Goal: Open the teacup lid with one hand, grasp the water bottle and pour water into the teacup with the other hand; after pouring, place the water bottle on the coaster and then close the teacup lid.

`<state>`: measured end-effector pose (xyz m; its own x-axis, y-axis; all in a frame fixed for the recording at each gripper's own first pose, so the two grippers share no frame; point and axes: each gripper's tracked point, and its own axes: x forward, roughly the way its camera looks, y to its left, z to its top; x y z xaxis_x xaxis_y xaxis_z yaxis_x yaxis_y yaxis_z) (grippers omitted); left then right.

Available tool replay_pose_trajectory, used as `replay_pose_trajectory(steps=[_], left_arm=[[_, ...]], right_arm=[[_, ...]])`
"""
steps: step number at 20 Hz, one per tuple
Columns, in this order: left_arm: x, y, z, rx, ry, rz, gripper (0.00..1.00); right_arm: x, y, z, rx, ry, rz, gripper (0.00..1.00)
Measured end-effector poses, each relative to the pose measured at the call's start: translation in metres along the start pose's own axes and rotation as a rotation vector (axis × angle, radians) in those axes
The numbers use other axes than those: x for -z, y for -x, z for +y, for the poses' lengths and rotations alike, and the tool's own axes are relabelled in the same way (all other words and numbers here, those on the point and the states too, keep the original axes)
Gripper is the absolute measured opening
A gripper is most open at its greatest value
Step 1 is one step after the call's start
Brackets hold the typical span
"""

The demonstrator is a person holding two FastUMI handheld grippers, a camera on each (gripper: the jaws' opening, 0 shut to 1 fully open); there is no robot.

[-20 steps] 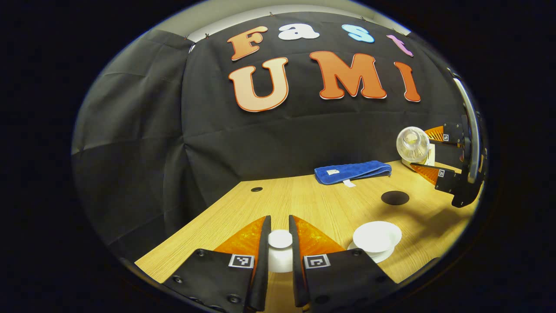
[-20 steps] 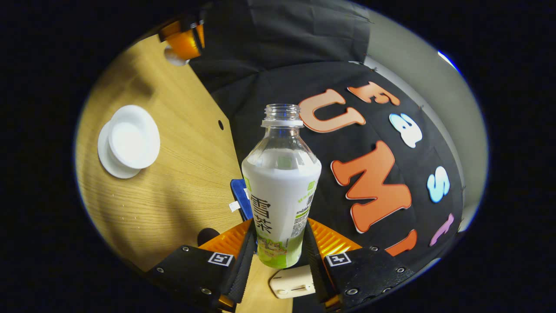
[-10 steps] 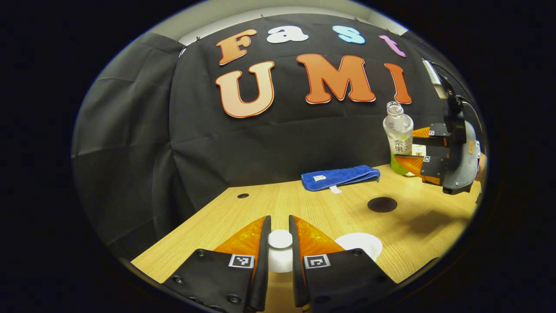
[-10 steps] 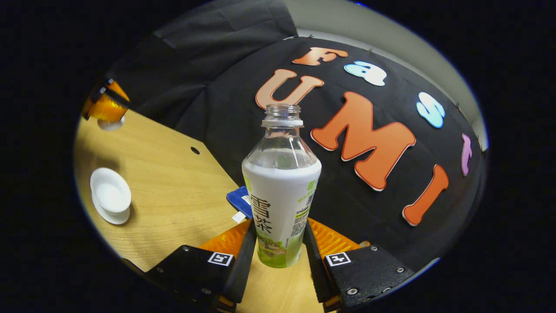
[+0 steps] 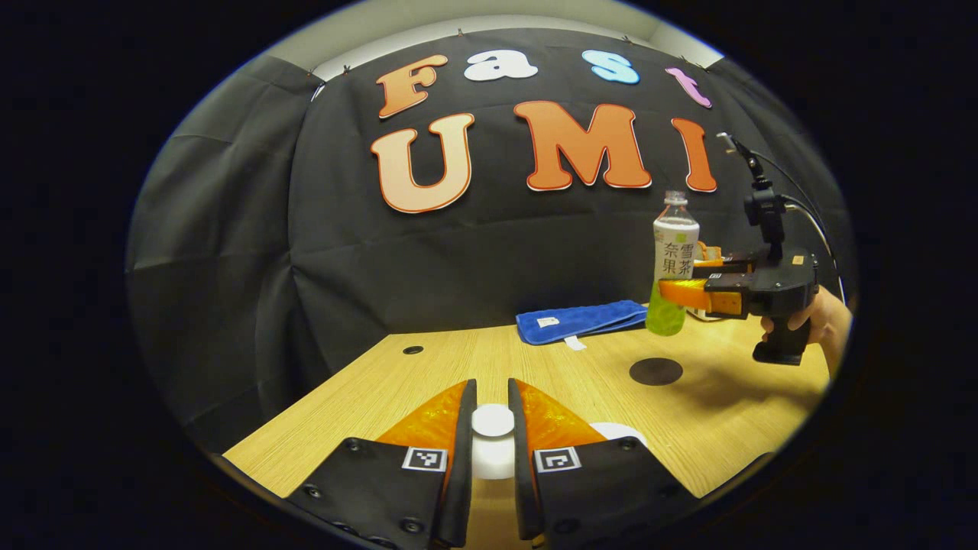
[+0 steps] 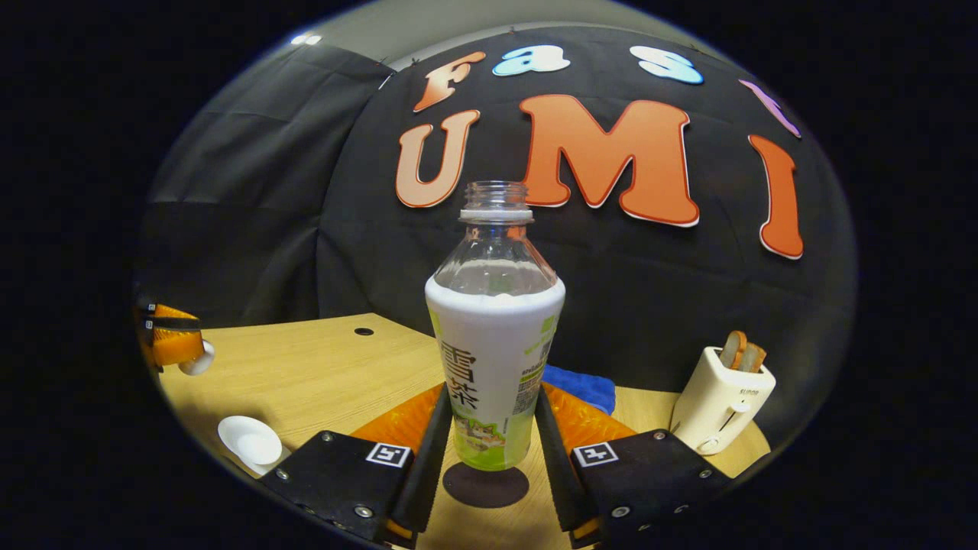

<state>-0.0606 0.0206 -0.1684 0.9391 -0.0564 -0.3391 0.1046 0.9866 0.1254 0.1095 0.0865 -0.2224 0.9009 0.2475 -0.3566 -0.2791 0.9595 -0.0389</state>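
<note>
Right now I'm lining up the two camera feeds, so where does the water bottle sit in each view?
Left gripper view: the water bottle is upper right, upright, held above the table by the right gripper.
Right gripper view: the water bottle stands dead centre between the fingers, above the dark coaster.
Shared landmark: the blue towel behind the bottle.

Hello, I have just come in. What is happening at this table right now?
A person holds a tool in each hand. The right tool grips an uncapped water bottle upright, just above the dark round coaster. The left tool holds the white teacup lid by its knob, off the open teacup. Judging by this, pouring seems finished; setting the bottle down and closing the cup remain.
</note>
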Motion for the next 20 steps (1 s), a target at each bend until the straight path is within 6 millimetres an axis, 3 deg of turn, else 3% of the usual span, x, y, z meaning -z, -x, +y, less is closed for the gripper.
replay_pose_trajectory(steps=[4, 11, 16, 18, 20], left_arm=[[-0.002, -0.001, -0.008, 0.014, 0.003, -0.011, 0.28], [0.003, -0.003, -0.010, 0.017, 0.002, 0.001, 0.27], [0.006, -0.008, -0.012, 0.021, 0.004, 0.016, 0.28], [0.003, -0.010, -0.018, 0.031, 0.007, 0.011, 0.28], [0.000, -0.011, -0.024, 0.046, 0.013, 0.003, 0.28]], right_arm=[[0.034, -0.017, -0.001, 0.003, -0.050, 0.097, 0.63], [0.083, -0.026, -0.002, 0.028, -0.052, 0.219, 0.63], [0.082, -0.029, -0.006, 0.026, -0.110, 0.214, 0.63], [0.085, -0.027, -0.006, 0.022, -0.139, 0.227, 0.67], [0.084, -0.025, -0.010, 0.028, -0.149, 0.229, 0.77]])
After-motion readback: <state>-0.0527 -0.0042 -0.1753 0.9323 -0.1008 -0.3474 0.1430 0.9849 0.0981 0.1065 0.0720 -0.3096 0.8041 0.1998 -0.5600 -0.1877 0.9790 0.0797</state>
